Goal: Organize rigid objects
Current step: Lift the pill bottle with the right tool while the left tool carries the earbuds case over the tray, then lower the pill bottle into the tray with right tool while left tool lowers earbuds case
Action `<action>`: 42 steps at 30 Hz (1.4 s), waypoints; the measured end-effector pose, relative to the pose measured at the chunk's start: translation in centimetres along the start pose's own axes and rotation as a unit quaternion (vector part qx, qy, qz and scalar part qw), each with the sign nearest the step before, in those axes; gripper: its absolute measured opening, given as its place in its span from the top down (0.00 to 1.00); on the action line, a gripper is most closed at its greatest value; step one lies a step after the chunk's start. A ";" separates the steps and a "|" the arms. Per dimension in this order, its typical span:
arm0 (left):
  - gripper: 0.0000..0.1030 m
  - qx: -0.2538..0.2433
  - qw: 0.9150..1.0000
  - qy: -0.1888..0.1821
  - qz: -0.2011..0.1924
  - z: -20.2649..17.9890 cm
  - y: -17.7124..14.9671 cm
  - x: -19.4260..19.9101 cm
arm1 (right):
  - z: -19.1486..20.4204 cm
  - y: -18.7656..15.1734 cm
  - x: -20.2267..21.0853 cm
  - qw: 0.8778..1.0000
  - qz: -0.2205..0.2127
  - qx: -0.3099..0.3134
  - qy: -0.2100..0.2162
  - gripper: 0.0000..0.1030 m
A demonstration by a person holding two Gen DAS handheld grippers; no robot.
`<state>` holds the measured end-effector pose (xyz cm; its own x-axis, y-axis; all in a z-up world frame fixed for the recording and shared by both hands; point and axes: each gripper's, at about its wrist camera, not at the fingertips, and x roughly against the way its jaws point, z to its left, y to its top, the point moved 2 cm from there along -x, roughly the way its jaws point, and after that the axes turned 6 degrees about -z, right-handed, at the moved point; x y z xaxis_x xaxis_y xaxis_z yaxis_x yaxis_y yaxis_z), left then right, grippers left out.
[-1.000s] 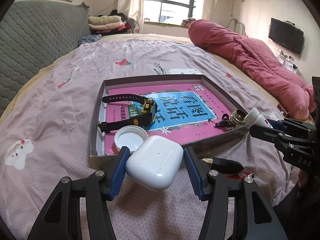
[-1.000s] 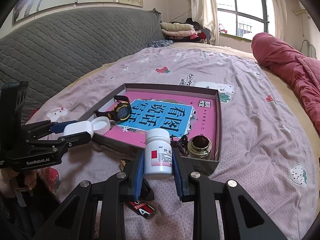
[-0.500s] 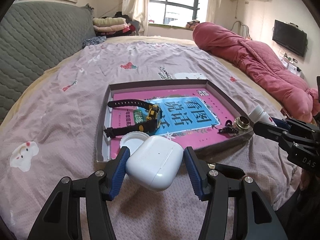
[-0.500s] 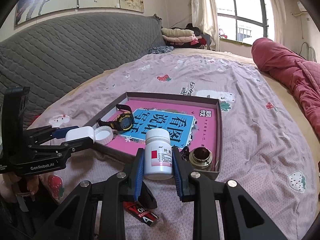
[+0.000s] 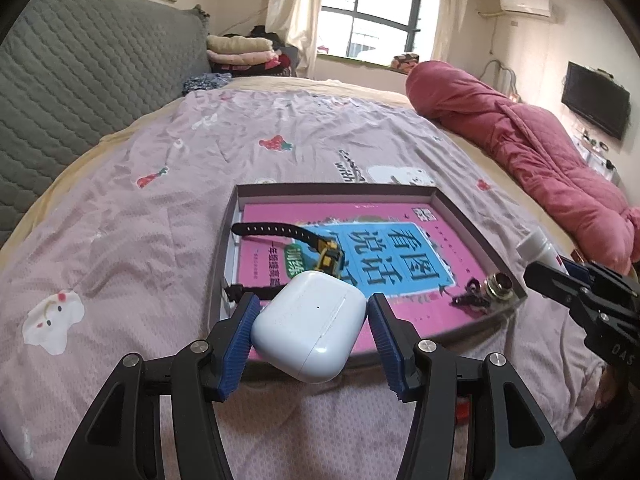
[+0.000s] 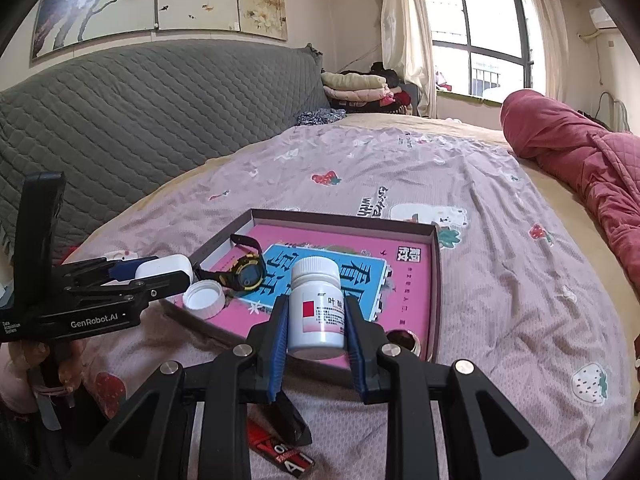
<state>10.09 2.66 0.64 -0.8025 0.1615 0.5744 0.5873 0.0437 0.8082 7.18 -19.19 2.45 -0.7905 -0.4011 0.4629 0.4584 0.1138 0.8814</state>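
Soft daylight enters from the window (image 5: pixel 372 12) at twelve o'clock, blown out white. Fisheye bending curves the edges (dark corners all round); focus stays sharp.

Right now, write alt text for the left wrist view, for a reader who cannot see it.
The left tongs grip a white earbud case over the near edge of a shallow box on a pink bedspread. In the box lie a pink book, a black watch and a small metal cap. The right tongs come in at right, holding a white bottle.
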 end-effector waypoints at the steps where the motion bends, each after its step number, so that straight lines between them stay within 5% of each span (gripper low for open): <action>1: 0.44 0.001 1.000 0.002 -0.001 0.1 0.2 -0.1 | -0.1 0.1 -0.1 1.000 -0.001 -0.001 0.000 0.74; 17: 0.44 0.007 1.000 0.025 -0.008 0.7 1.5 -2.4 | -0.8 0.8 -2.1 1.000 -0.007 -0.007 -0.006 0.74; 42: 0.44 0.010 0.999 0.041 -0.001 1.7 -0.2 -4.8 | 0.8 -2.3 -7.1 0.997 0.069 -0.011 0.012 0.74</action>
<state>13.99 3.55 -2.46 -0.8088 0.0810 0.5825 0.5874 0.0627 0.8069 11.40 -15.90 -2.74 -0.7094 -0.4042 0.5774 0.5714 0.1497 0.8069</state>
